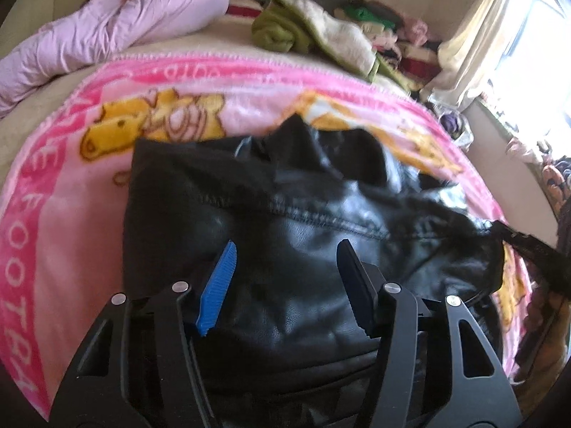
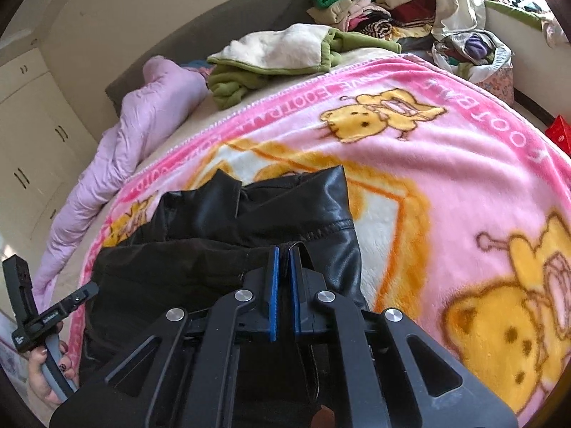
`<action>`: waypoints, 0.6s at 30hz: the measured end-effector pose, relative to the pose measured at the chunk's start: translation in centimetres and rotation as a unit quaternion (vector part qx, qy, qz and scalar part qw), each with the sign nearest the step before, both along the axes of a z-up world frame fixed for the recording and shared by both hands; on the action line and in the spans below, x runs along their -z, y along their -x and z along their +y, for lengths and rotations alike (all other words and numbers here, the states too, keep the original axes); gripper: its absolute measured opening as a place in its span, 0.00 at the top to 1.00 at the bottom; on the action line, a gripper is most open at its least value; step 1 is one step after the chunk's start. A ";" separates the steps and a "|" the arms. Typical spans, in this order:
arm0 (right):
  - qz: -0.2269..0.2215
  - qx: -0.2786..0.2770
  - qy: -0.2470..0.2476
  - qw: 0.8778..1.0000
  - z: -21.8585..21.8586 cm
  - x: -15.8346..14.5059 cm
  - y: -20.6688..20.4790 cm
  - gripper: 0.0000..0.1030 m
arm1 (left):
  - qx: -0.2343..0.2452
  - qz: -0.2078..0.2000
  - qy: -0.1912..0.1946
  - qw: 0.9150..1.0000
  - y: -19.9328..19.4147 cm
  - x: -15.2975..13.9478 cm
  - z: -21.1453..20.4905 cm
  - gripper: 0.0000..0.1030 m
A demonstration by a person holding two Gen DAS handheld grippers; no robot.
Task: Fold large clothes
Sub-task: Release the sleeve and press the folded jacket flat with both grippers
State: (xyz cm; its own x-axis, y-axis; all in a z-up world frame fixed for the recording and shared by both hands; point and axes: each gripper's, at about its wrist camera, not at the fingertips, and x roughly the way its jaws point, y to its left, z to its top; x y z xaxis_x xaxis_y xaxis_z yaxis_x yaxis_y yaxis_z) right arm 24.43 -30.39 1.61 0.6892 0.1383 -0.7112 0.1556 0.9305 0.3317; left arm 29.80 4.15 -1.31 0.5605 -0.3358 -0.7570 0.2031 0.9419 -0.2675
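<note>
A black leather jacket (image 1: 303,249) lies crumpled on a pink cartoon-bear blanket (image 1: 71,214) spread over a bed. My left gripper (image 1: 285,267) hovers low over the jacket's near part. Its blue-padded fingers (image 1: 219,278) stand apart, with leather bulging under the gap and neither pad pressing on it. In the right wrist view the jacket (image 2: 285,207) is a folded heap with its fabric lining to the left. My right gripper (image 2: 284,255) is shut on a thin edge of the jacket at the heap's near side.
A lilac quilt (image 2: 117,164) lies bunched at the bed's far left. A green-and-cream garment (image 2: 278,57) and a pile of folded clothes (image 2: 374,7) sit at the head end. A person's hand (image 2: 46,374) grips the left tool's handle at the lower left. Curtains (image 1: 481,35) hang at the right.
</note>
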 end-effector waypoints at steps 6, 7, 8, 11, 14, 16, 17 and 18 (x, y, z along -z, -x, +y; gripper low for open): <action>-0.032 -0.003 0.054 0.998 1.3 -1.5 1.2 0.65 | 0.000 0.003 -0.027 1.000 0.1 0.7 -0.6 0.51; -0.038 -0.011 0.054 0.998 1.6 -1.7 1.2 0.63 | 0.001 0.002 -0.030 1.000 0.1 0.7 -0.7 0.51; -0.044 -0.024 0.061 0.997 2.4 -2.0 1.1 0.61 | 0.001 0.002 -0.032 0.999 0.2 0.8 -0.7 0.51; -0.042 -0.051 0.073 0.995 4.2 -2.2 0.2 0.52 | 0.002 0.003 -0.034 0.999 0.3 0.9 -0.7 0.51; -0.031 -0.071 0.088 0.993 5.8 -1.5 -0.9 0.43 | 0.001 0.004 -0.035 0.999 0.2 1.0 -0.7 0.51; -0.014 -0.084 0.100 0.991 6.7 -0.6 -1.9 0.43 | 0.002 0.005 -0.037 0.999 0.2 1.0 -0.7 0.51; -0.005 -0.086 0.104 0.991 7.0 -0.1 -2.3 0.43 | 0.003 0.005 -0.039 0.999 0.2 1.1 -0.7 0.51; 0.003 -0.086 0.105 0.991 7.1 0.4 -2.6 0.43 | 0.003 0.005 -0.040 0.999 0.1 1.1 -0.8 0.51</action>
